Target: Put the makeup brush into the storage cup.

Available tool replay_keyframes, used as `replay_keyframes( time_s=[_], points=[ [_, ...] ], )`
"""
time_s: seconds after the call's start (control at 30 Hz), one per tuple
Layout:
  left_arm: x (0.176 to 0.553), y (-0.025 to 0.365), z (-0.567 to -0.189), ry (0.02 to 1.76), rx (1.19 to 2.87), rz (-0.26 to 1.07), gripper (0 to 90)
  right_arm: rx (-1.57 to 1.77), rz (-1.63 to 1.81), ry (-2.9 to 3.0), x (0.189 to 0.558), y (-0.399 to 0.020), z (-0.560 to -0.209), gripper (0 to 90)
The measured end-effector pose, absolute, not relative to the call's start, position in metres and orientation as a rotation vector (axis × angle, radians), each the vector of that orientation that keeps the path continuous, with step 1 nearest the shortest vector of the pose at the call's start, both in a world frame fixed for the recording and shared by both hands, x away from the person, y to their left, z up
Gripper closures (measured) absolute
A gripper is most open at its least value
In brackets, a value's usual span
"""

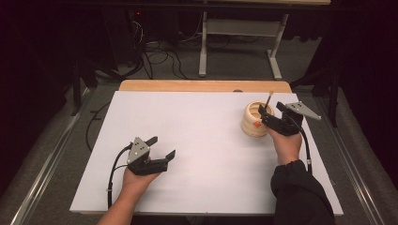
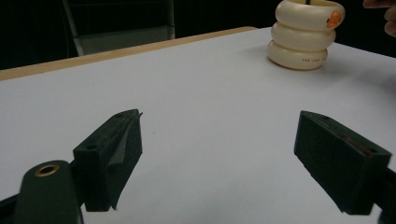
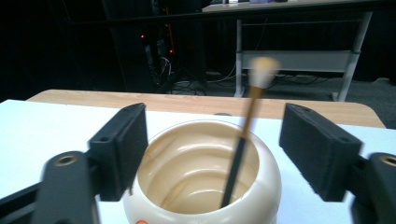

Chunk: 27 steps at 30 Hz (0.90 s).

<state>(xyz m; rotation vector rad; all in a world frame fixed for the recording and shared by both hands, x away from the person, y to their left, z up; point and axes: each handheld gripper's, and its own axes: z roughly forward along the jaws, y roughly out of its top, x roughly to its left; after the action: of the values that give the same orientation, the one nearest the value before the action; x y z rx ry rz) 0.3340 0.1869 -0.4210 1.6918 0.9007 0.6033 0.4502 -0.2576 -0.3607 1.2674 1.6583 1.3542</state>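
A thin brush [image 3: 245, 140] leans inside the cream ribbed pot [image 1: 254, 120] near the table's [image 1: 197, 140] far right. The right gripper [image 1: 266, 116] hovers at the pot's rim, jaws spread, gripping nothing. The left gripper [image 1: 162, 149] rests low, wide open, well apart.

The left tool [image 1: 163, 147] sits low at about seven o'clock in the high view, its jaws spread wide and pointing toward two o'clock, the bare forearm behind it. The right tool [image 1: 264, 116], at three o'clock, points toward ten o'clock, jaws parted, on a dark-sleeved arm.
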Motion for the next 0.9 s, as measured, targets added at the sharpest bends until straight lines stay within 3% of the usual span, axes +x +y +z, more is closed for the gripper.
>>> replay_keyframes(
  time_s=[0.23, 0.47, 0.9],
  points=[
    [0.334, 0.187, -0.421, 0.9, 1.692, 0.604, 15.9, 1.248, 1.359, 1.677, 0.449, -0.257, -0.36, 16.1],
    [0.334, 0.187, -0.421, 0.902, 1.686, 0.602, 15.9, 1.257, 1.34, 1.717, 0.451, -0.253, -0.359, 1.1],
    [0.334, 0.186, -0.42, 0.905, 1.689, 0.599, 15.8, 1.22, 1.334, 1.763, 0.44, -0.248, -0.355, 1.0]
  ],
)
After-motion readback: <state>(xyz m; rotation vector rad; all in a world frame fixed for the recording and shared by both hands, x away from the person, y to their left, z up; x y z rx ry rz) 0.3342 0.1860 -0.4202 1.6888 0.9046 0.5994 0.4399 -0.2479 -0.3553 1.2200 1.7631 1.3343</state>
